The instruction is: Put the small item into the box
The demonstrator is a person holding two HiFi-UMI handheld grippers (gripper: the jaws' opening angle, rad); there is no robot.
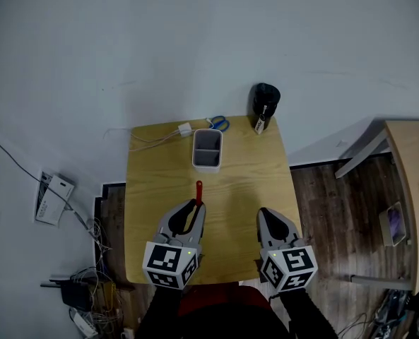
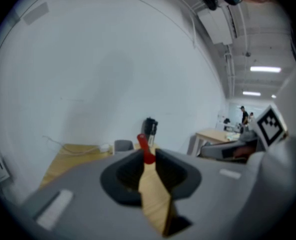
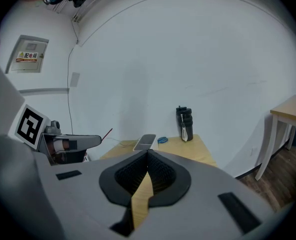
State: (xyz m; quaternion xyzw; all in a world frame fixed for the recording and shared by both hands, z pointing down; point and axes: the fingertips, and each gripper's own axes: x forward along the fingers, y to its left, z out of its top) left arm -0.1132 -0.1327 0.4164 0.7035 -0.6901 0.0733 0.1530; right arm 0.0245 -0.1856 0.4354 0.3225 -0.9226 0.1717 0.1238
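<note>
A thin red stick-like item point(image 1: 198, 191) pokes forward from my left gripper point(image 1: 196, 203), which is shut on its near end above the wooden table point(image 1: 160, 182). In the left gripper view the red item point(image 2: 145, 148) stands between the closed jaws of the left gripper point(image 2: 148, 155). The grey open box point(image 1: 207, 149) sits at the table's far middle, ahead of the item and apart from it; it shows as the box point(image 2: 123, 145) and the box point(image 3: 147, 142) too. My right gripper point(image 1: 268, 216) hovers over the table's near right, shut and empty, as is the right gripper point(image 3: 148, 152).
Blue scissors point(image 1: 219, 123) lie behind the box. A white charger point(image 1: 184, 129) with its cable lies at the far left. A black bottle point(image 1: 265, 103) stands at the far right corner. Another wooden table point(image 1: 414, 168) stands to the right; cables and devices point(image 1: 61, 196) lie on the floor at left.
</note>
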